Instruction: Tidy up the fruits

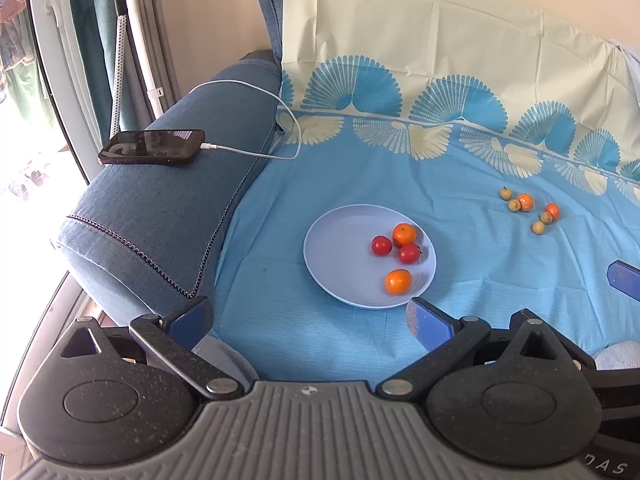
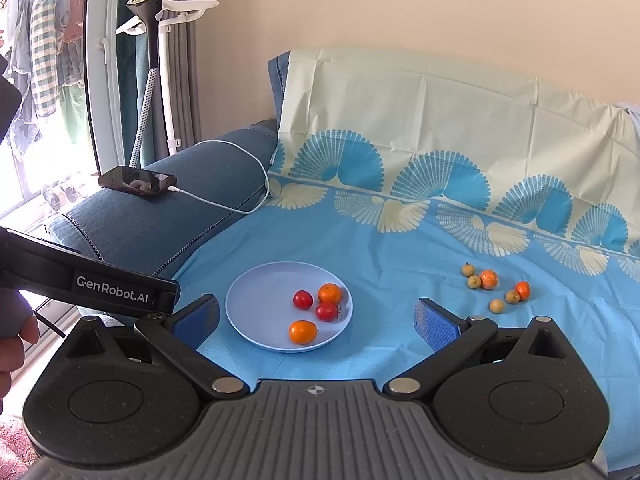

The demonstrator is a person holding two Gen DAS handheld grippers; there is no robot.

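A pale blue plate (image 1: 332, 248) (image 2: 256, 300) lies on the blue cloth and holds two oranges (image 1: 405, 234) (image 2: 329, 293) and two red fruits (image 1: 381, 245) (image 2: 303, 299). Loose on the cloth to the right lies a cluster of two small oranges (image 1: 525, 201) (image 2: 489, 279) and several small tan fruits (image 1: 538, 227) (image 2: 496, 305). My left gripper (image 1: 310, 316) is open and empty just in front of the plate. My right gripper (image 2: 316, 320) is open and empty, its blue pads either side of the plate's near edge. A blue fingertip (image 1: 624, 280) of the right gripper shows at the left wrist view's right edge.
A blue sofa armrest (image 1: 160, 216) (image 2: 160, 220) rises on the left, with a black phone (image 1: 154, 147) (image 2: 138, 181) and its white charging cable (image 1: 288, 120) on it. The cloth drapes up the backrest (image 2: 400, 96). A garment steamer stand (image 2: 154, 40) is by the window. A hand (image 2: 16, 344) shows at left.
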